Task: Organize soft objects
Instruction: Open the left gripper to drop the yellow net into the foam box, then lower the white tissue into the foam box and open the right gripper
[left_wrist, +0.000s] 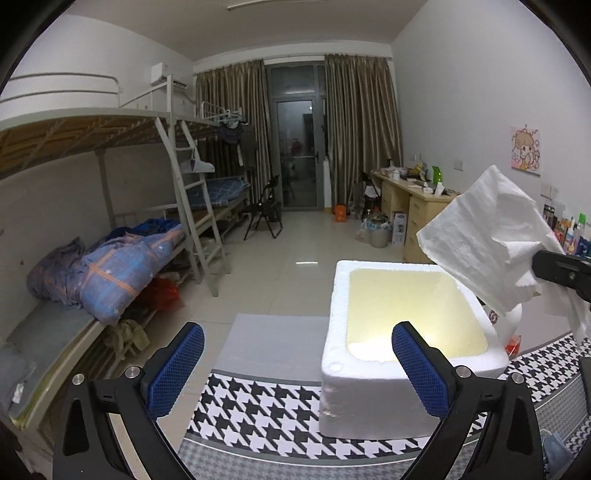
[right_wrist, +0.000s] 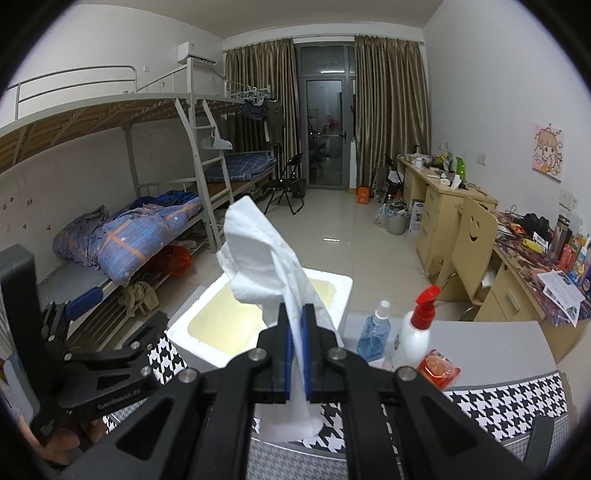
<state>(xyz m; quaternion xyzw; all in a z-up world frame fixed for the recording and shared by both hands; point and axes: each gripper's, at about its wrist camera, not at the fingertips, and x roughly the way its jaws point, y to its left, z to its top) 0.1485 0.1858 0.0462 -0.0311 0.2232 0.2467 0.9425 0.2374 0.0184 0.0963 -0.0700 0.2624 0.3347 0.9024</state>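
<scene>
Our right gripper (right_wrist: 295, 325) is clamped tight on a white tissue (right_wrist: 266, 258), the blue pads pinching it partway along so that one crumpled end stands up above the jaws and the other hangs down below them. We hold the tissue in the air over the near rim of the foam box (right_wrist: 343, 291); in the left wrist view it (left_wrist: 484, 236) hangs above the box's right rim (left_wrist: 476, 306). The box is open, its pale yellow inside bare as far as we can see.

Our left gripper (left_wrist: 297, 363) stands wide with nothing between its blue pads (left_wrist: 173, 369); it sits to the left of the box and points across it.

The box rests on a houndstooth cloth (left_wrist: 258, 406) that covers the table, near the table's far edge. Just to the right of the box, along that far edge, we see a blue spray bottle (right_wrist: 375, 332), a white bottle with a red trigger (right_wrist: 417, 325) and a small red packet (right_wrist: 439, 369), the three close together.

Beyond the table lie the tiled floor (right_wrist: 332, 221), bunk beds (right_wrist: 129, 206) on the left with a blue quilt (right_wrist: 125, 243), desks (right_wrist: 439, 199) on the right, and curtains (right_wrist: 384, 110) at the far end.
</scene>
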